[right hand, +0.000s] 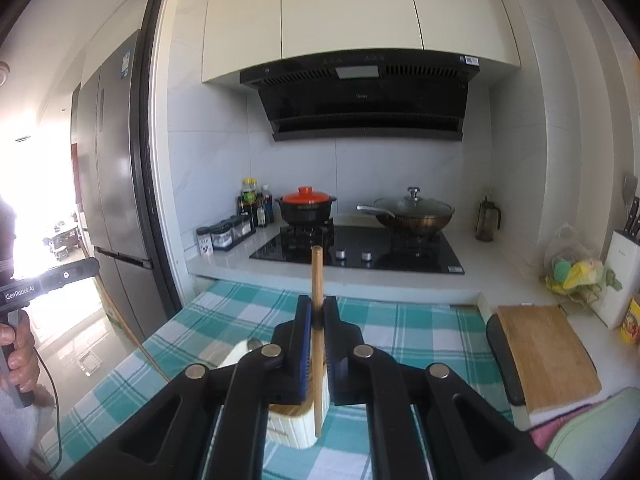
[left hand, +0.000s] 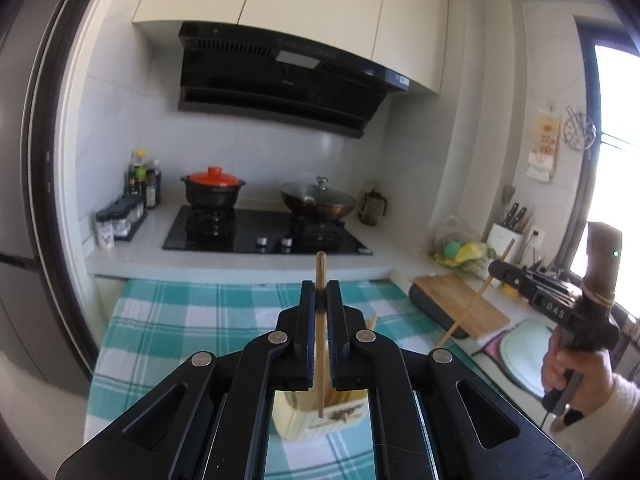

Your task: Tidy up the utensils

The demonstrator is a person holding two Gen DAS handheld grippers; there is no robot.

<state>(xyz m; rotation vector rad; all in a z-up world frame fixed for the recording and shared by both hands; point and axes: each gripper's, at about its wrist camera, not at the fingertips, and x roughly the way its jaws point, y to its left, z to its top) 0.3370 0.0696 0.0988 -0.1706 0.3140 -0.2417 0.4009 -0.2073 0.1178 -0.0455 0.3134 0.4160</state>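
One chopstick (left hand: 320,320) upright between each gripper's closed jaws, above holders.

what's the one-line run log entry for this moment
left gripper: shut on chopstick | right gripper: shut on second chopstick | both above holder on checked cloth

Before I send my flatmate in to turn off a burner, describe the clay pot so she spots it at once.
Find the black hob under the hood. The clay pot sits on its left burner, beside the bottles. It is black with an orange lid, unlike the glass-lidded wok on the right.
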